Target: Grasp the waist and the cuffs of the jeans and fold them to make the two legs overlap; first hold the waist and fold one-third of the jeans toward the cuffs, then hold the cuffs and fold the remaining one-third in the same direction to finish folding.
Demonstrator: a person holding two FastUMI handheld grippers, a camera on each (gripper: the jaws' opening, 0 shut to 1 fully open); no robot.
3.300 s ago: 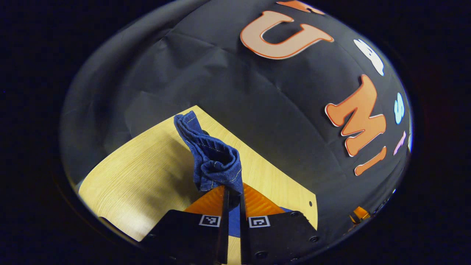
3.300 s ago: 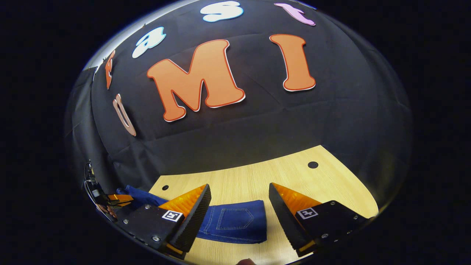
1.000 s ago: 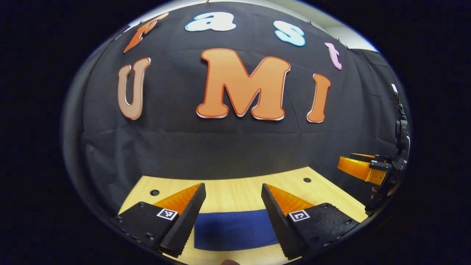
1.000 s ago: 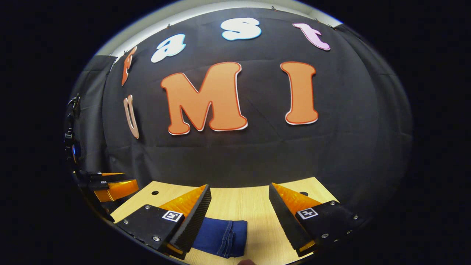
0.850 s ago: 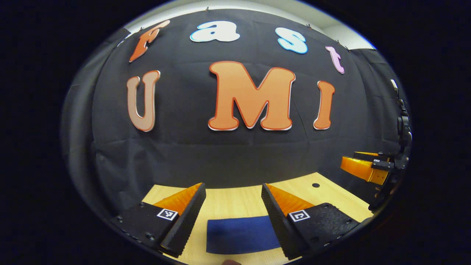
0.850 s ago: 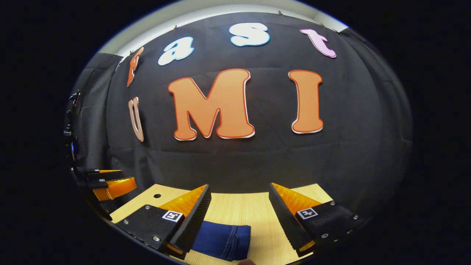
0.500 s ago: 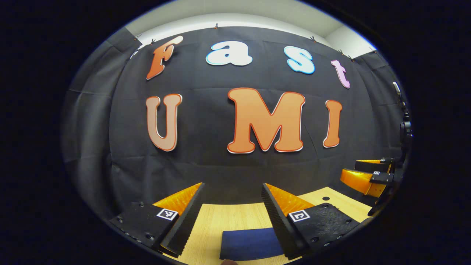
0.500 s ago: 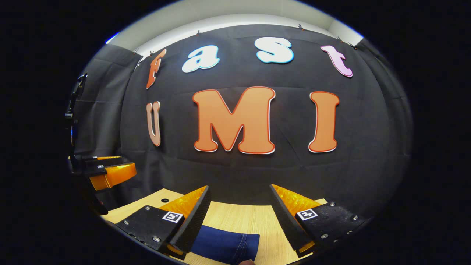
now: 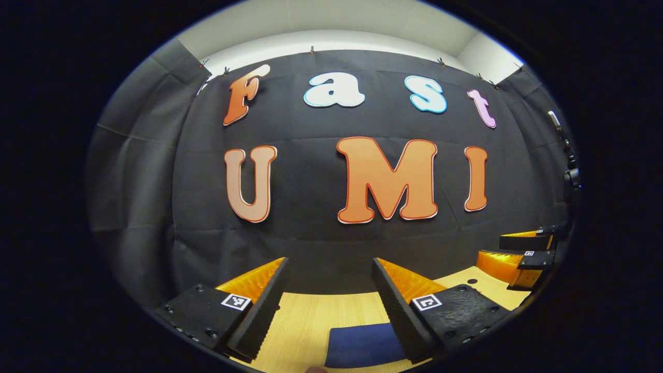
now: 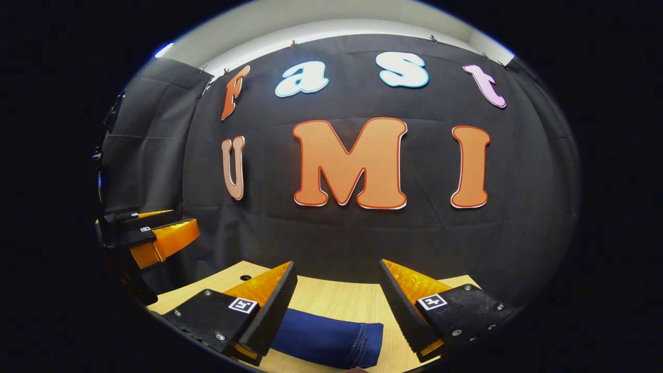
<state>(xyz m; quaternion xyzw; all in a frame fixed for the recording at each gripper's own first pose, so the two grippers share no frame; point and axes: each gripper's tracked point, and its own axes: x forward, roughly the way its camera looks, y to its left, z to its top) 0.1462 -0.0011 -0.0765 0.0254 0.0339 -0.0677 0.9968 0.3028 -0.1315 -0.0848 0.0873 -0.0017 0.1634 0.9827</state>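
Blue denim jeans [image 10: 331, 339] are lying folded compact on the pale wooden table [image 10: 336, 295]. Left gripper [image 9: 329, 282] and right gripper [image 10: 336, 285] are hovering above it, jaws apart, empty; folding is looking finished.

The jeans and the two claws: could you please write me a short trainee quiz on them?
1. True or false: the left claw is shut on the jeans.
2. The jeans lie on: A) the wooden table; B) the cloth wall; C) a chair.
3. Fill in: the right claw has its jaws ____.

Key: 1 false, both fingers stand apart above the folded cloth; 2 A; 3 open.
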